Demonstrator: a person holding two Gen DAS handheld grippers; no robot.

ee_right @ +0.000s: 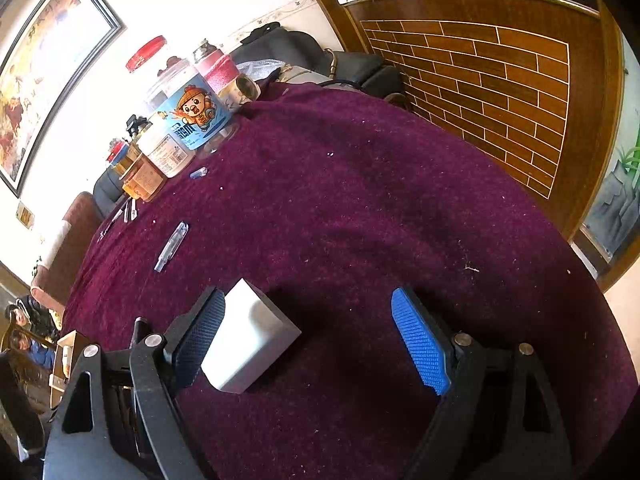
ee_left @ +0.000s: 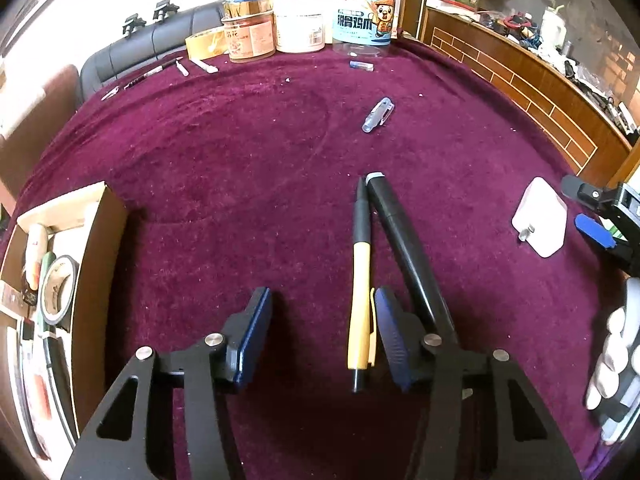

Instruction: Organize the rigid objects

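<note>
Yellow-and-black pen lying flat on the counter, tip toward the far side, clip end near. Black marker with a grey cap just beside it, almost touching at the far ends, angling apart nearer in. White charger cube off to the right, prongs showing. Clear pen cap farther back, alone. Open cardboard box at left, holding tape rolls and perhaps a tube.
</note>
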